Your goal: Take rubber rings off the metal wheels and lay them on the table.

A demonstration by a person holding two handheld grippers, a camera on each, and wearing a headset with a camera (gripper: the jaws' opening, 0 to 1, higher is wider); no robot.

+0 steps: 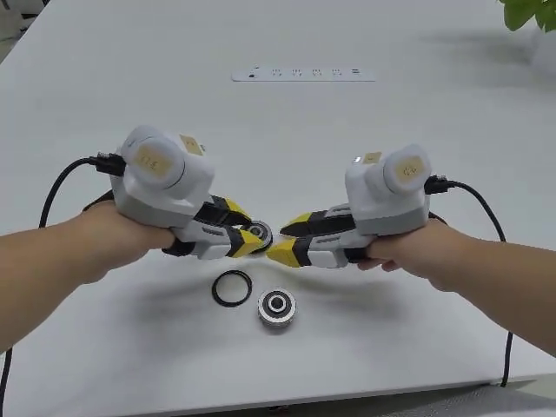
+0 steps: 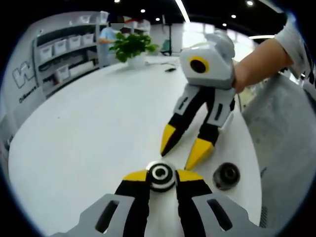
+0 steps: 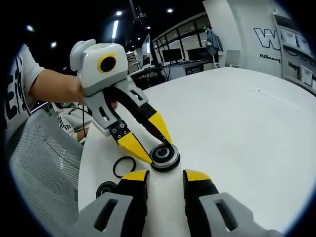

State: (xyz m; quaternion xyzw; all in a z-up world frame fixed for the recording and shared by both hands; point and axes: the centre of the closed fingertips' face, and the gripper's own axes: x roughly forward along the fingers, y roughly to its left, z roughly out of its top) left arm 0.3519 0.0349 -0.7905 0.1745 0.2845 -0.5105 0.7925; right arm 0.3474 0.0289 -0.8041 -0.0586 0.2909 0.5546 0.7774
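Head view: a loose rubber ring [image 1: 232,288] and a second wheel [image 1: 276,307] lie on the worktop [image 1: 391,139] near the held wheel [image 1: 258,234]. Left gripper view: the left gripper [image 2: 162,176] clenches it between its jaws. Right gripper view: the right gripper [image 3: 166,175] faces it, jaws parted and empty.

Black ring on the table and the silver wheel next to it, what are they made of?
Thin black ring: probably rubber, dull with no shine. Round silver wheel beside it: likely metal, its rim glints brightly.

The left gripper [image 1: 249,237] grips a wheel [image 1: 260,233]; a loose ring [image 1: 232,288] lies beside another wheel [image 1: 276,307].
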